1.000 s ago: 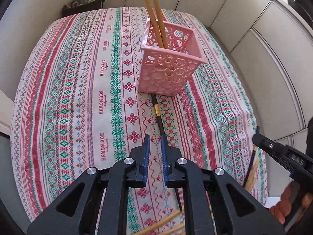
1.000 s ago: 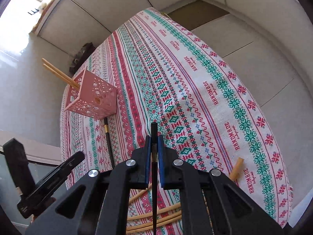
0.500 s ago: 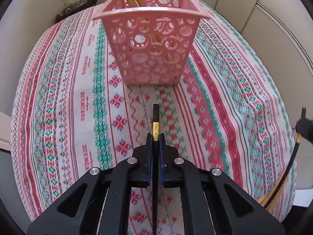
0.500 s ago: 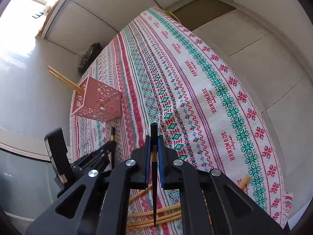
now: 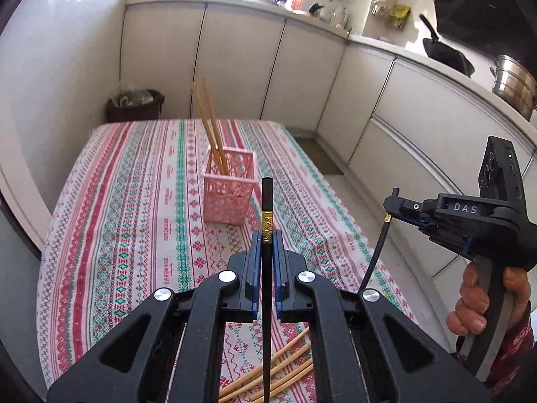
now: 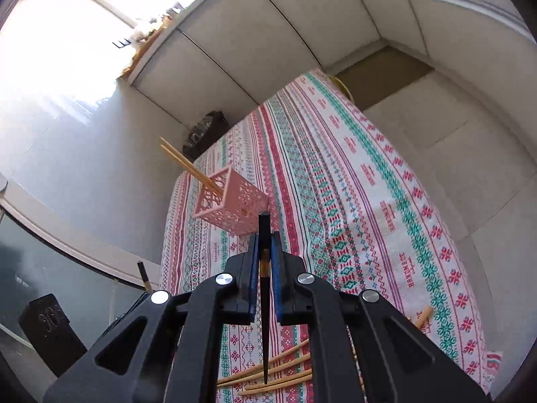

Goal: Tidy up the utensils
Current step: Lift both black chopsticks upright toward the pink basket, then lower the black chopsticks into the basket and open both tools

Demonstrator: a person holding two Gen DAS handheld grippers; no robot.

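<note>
My left gripper [image 5: 266, 245] is shut on a black chopstick [image 5: 267, 198] with a gold band and holds it lifted above the table, tip pointing at the pink lattice holder [image 5: 228, 189]. Two bamboo chopsticks [image 5: 209, 127] stand in that holder. My right gripper [image 6: 265, 245] is shut on a second black chopstick [image 6: 264, 231]; it also shows in the left wrist view [image 5: 391, 201] at the right, off the table's edge. The holder [image 6: 231, 203] lies ahead and left of it. Several bamboo chopsticks [image 5: 285, 372] lie on the cloth near the front.
The table has a striped patterned cloth [image 5: 141, 208]. A dark bin [image 5: 134, 109] stands behind it by white cabinets [image 5: 235, 67]. A counter with a pan [image 5: 448, 55] and a steel pot [image 5: 513, 84] runs along the right.
My left gripper closed on the black chopstick that lay in front of the holder and lifted it off the cloth, tilting up. My right gripper rose a little, still holding its chopstick.
</note>
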